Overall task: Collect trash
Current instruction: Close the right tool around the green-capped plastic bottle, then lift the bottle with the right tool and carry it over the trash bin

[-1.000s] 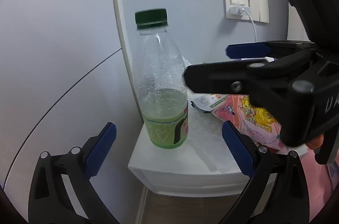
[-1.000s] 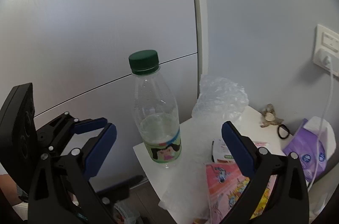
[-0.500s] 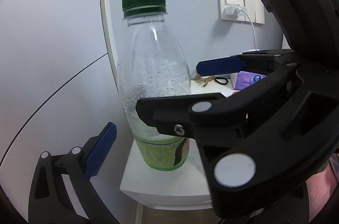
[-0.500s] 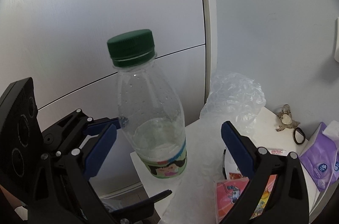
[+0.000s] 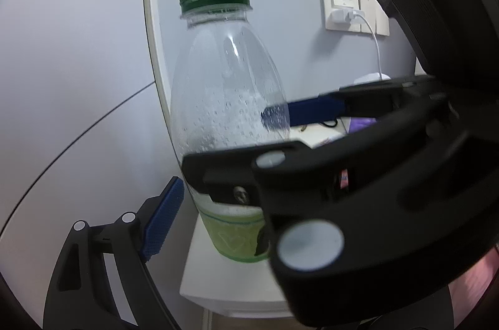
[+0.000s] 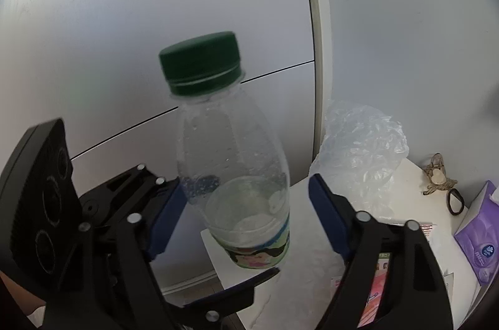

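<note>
A: What does the bottle (image 6: 232,171) look like?

B: It is clear plastic with a dark green screw cap (image 6: 201,66), closed. Small drops sit inside the upper wall, a little liquid is at the bottom, and a green label with a cartoon picture goes around the base.

A: How does it stand, and where?

B: It stands upright on the white side table (image 6: 402,189), at the table's corner nearest the grey wall panel. A crumpled clear plastic bag (image 6: 358,149) lies on the table just beside the bottle.

White worktop (image 6: 405,174), lower right of frame, carries: bottle (image 6: 237,174), plastic bag (image 6: 361,149), tissue pack (image 6: 480,239), snack wrapper (image 6: 377,283), hair tie (image 6: 454,201).
</note>
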